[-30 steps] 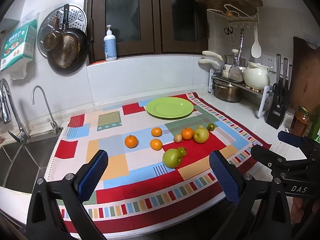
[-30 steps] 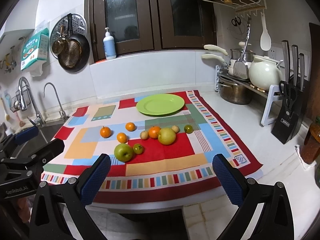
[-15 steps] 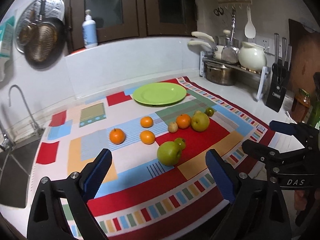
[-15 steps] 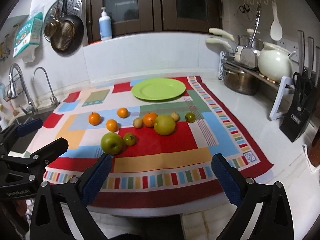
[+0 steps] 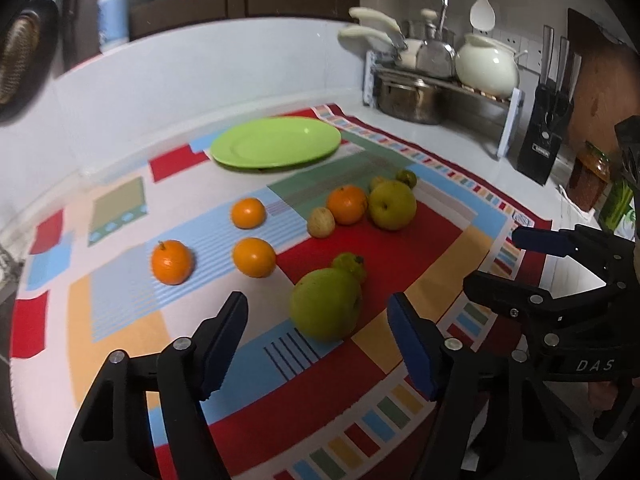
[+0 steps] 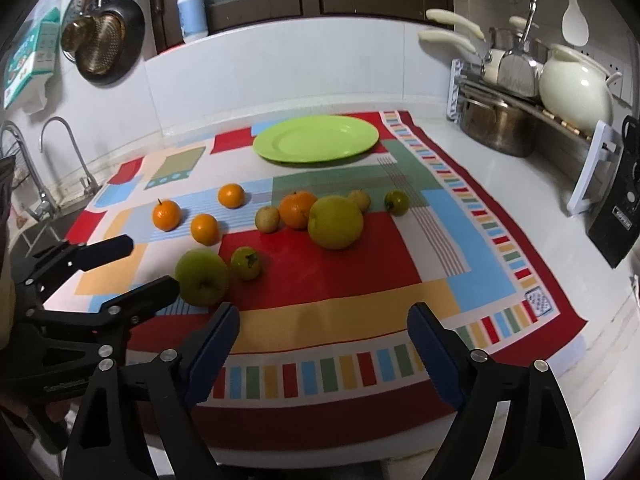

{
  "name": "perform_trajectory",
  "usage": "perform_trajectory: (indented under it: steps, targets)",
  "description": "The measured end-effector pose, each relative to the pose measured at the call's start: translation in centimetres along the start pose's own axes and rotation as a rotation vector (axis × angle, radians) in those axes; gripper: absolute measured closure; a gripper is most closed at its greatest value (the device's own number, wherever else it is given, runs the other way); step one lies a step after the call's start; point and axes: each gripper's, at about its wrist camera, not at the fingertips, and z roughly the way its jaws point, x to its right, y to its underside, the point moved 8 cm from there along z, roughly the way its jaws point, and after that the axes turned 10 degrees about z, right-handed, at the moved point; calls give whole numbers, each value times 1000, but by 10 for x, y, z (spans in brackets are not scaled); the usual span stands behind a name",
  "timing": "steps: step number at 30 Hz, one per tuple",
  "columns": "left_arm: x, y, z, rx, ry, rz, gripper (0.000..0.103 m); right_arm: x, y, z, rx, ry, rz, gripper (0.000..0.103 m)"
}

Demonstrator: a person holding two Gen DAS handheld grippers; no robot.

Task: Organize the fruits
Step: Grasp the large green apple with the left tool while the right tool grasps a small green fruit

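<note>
Both jaws spread, the left hand-held gripper (image 5: pixel 318 334) frames the green apple (image 5: pixel 326 304) on the patterned cloth (image 5: pixel 432 264), while the right hand-held gripper (image 6: pixel 322 344) hovers near the cloth's front edge.

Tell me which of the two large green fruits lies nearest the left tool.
The large green apple at the mat's front, touching a small green fruit, lies just ahead of the open left tool. The yellower one sits farther back, beside an orange.

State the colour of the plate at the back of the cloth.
The plate is plain light green; the right wrist view shows it sharpest.
</note>
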Motion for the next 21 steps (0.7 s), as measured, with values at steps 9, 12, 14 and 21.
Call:
perform_trajectory:
  steps: [9, 12, 14, 21]
  targets:
    - [-3, 1, 28, -46, 106, 13, 46, -4, 0, 22, -51, 27, 36, 22]
    - [-2, 1, 34, -61, 152, 23, 52, -5, -1, 26, -56, 41, 43, 22]
    - [-2, 2, 38, -68, 180, 19, 56, -6, -2, 28, -58, 52, 45, 22]
    - [-4, 0, 42, -65, 247, 30, 57, -12, -6, 34, -63, 79, 55, 22]
